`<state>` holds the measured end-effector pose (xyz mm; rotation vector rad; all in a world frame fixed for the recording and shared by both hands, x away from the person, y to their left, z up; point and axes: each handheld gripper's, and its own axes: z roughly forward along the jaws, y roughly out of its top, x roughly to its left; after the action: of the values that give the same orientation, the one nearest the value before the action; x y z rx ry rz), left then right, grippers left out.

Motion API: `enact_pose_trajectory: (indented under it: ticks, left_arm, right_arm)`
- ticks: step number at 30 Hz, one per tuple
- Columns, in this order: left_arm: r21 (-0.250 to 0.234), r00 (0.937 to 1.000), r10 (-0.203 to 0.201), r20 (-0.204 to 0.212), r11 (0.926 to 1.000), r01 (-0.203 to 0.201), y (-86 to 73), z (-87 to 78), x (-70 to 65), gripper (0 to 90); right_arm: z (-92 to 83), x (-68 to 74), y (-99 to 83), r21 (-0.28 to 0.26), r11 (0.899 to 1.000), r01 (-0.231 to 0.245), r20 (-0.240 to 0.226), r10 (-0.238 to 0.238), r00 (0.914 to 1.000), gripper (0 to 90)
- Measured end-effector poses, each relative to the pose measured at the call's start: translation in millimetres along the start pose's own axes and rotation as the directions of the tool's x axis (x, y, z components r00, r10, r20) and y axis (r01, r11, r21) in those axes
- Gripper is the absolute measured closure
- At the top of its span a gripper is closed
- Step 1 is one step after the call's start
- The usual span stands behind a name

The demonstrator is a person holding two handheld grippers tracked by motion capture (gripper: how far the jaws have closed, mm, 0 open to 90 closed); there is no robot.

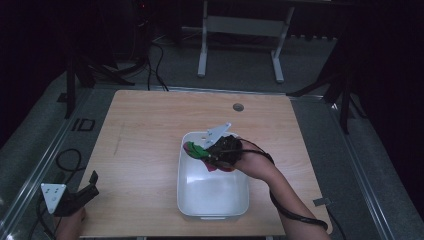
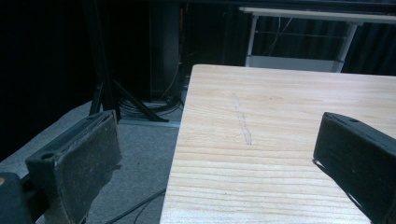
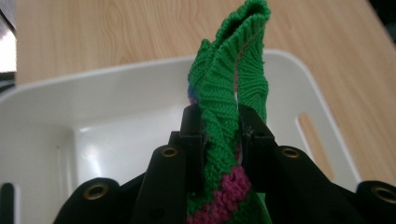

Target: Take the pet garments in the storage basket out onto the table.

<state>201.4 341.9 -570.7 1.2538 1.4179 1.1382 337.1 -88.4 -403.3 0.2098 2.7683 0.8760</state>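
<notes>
Black jaws of the right gripper (image 3: pixel 219 135) in the right gripper view clamp a knitted green and pink cloth (image 3: pixel 231 88), its ribbed green end rising above the pads over the white tub (image 3: pixel 116 116). High view: same cloth (image 1: pixel 196 149) held at the tub's (image 1: pixel 212 212) far rim, mid-table; left gripper (image 1: pixel 93 181) sits at the table's (image 1: pixel 150 125) near left corner. Left gripper view: jaws stand wide apart over bare wood (image 2: pixel 280 116) at the left edge, nothing between them.

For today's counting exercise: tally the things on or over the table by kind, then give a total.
Handheld grippers: 2, left gripper, right gripper
White tubs: 1, white tub
Knitted cloths, green and pink: 1, knitted cloth
Total: 4
</notes>
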Motion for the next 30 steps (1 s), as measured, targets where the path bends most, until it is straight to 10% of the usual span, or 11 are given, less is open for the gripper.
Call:
enact_pose_trajectory:
  ticks: [13,30]
  left_arm:
    - [-0.001,1.0000,-0.002,-0.002,1.0000,0.002,0.0,0.1,0.1,1.2]
    - [-0.005,1.0000,0.002,-0.006,1.0000,-0.002,-0.2,0.1,-0.7,1.2]
  right_arm:
    - [-50.3,-15.0,2.5,-0.060,0.998,-0.002,0.086,0.008,0.9963,74.5]
    - [-103.1,-45.1,-70.1,-0.044,0.992,-0.117,0.205,0.124,0.9708,74.4]
